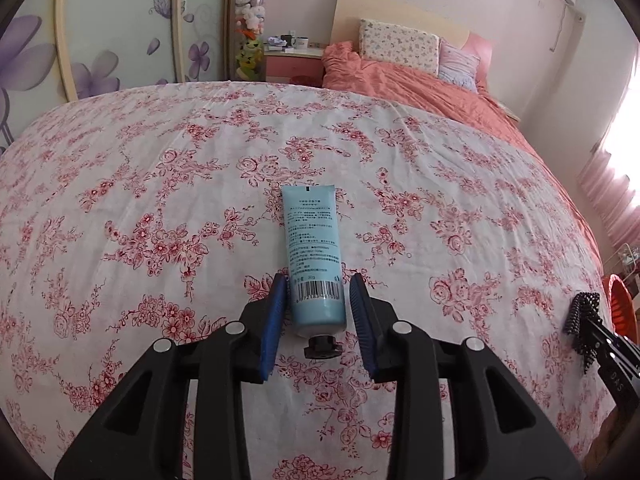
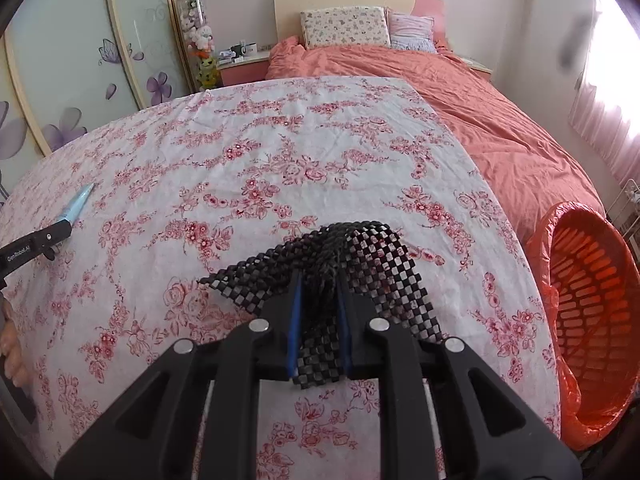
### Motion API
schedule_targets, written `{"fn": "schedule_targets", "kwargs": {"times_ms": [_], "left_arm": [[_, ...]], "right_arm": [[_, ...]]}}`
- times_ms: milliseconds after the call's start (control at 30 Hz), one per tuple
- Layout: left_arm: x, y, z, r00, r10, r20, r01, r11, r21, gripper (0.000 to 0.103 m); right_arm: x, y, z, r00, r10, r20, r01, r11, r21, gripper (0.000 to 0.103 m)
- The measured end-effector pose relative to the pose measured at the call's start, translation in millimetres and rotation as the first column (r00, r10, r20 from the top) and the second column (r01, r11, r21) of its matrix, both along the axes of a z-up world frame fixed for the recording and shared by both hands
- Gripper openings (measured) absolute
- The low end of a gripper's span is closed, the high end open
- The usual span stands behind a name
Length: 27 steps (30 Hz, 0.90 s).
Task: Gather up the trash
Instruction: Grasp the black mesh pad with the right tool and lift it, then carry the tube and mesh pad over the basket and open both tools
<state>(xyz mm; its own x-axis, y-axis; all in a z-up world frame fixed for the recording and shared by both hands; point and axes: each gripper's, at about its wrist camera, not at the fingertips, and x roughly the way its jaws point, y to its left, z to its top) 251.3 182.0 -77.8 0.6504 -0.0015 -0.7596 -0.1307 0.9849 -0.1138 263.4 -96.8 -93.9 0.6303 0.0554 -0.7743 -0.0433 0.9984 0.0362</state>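
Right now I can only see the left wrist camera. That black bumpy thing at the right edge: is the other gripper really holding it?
Observer: Yes. The right gripper is shut on a black mesh mat, which bunches up between its pads.
Operator: Where's the bin? I only see an orange bit.
Observer: The orange basket sits just past the right edge of the flowered sheet, its mouth tipped towards the gripper.
Operator: Is anything in it?
Observer: Only an orange plastic bag lining it; the part of the inside that shows holds no trash.
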Motion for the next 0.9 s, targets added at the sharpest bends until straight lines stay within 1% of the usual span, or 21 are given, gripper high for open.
{"fn": "schedule_targets", "kwargs": {"times_ms": [367, 400, 433, 467, 500, 567, 600, 733, 900], "left_arm": [[7.5, -19.1, -0.6, 0.999, 0.013, -0.032, -0.009, 0.989, 0.144, 0.034], [7.3, -19.4, -0.7, 0.999, 0.015, -0.031, -0.010, 0.989, 0.149, 0.028], [7.3, -20.8, -0.6, 0.999, 0.011, -0.031, -0.006, 0.988, 0.154, 0.028], [7.2, -21.3, -0.5, 1.000, 0.007, -0.031, -0.002, 0.988, 0.156, 0.028], [6.9, -21.3, -0.2, 0.999, 0.001, -0.032, 0.004, 0.988, 0.155, 0.028], [5.5, -21.2, 1.2, 0.999, -0.005, -0.036, 0.010, 0.989, 0.146, 0.028], [3.2, -21.8, 3.5, 1.000, -0.009, -0.030, 0.013, 0.989, 0.145, 0.028], [-7.0, -28.3, 15.2, 1.000, -0.023, -0.007, 0.024, 0.987, 0.162, 0.028], [-23.6, -46.7, 38.8, 0.998, -0.058, 0.031, 0.053, 0.985, 0.167, 0.028]], "right_arm": [[0.4, -2.7, -0.4, 1.000, 0.000, -0.002, 0.000, 1.000, 0.020, 0.018], [0.1, -2.6, -0.4, 1.000, 0.000, -0.001, 0.000, 1.000, 0.018, 0.018], [0.0, -2.9, -0.3, 1.000, -0.001, -0.001, 0.001, 1.000, 0.019, 0.018], [-0.2, -2.7, 0.0, 1.000, 0.005, 0.001, -0.005, 1.000, 0.018, 0.015], [-0.1, -0.9, 0.6, 1.000, 0.018, 0.004, -0.018, 1.000, 0.009, 0.009], [-2.1, 1.0, 3.0, 0.999, 0.045, 0.011, -0.045, 0.999, -0.018, 0.007], [-3.8, -0.7, 5.3, 0.999, 0.047, 0.016, -0.047, 0.999, -0.010, 0.007], [-19.4, -20.2, 29.9, 0.997, 0.018, 0.078, -0.022, 0.998, 0.058, 0.007], [-46.8, -41.1, 58.4, 0.990, -0.008, 0.144, -0.004, 0.997, 0.082, 0.007]]}}
